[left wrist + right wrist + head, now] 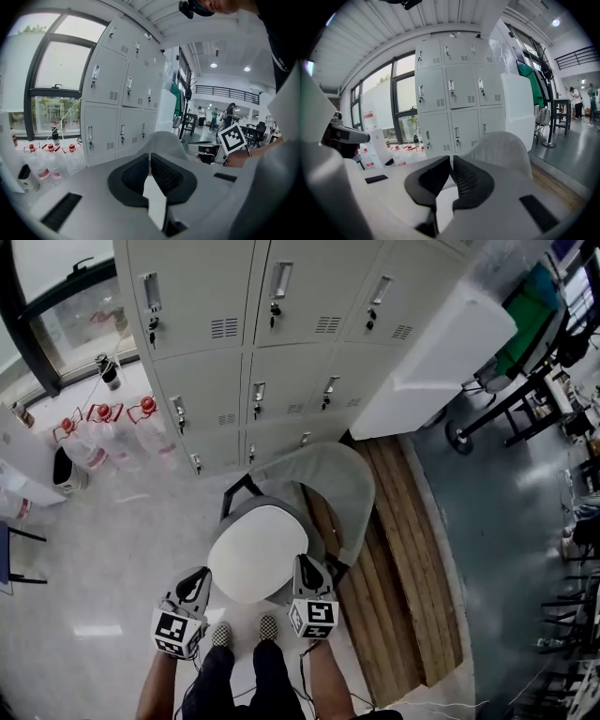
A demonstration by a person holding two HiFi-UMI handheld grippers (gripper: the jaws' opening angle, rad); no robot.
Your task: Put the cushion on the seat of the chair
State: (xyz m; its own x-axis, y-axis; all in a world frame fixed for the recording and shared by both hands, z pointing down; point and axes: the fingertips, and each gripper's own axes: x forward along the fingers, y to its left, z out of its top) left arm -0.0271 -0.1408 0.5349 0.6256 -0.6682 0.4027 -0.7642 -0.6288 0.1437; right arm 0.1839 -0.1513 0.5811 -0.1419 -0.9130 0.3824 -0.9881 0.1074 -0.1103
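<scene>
- Both sets of jaws were clamped tight on the cushion [255, 554]. The left gripper [197, 582] had its left rim and the right gripper [306, 570] its right rim, so it hung between them.
- The cushion looked like a smooth, white, rounded pad, thin at the pinched edges.
- I reckon this was the carry step. Next it'd need lowering flat onto the seat, just ahead of and below the jaws.
- The chair [328, 479] was a grey curved shell on a dark frame.
- Past the jaws stood grey metal lockers [272, 334].
</scene>
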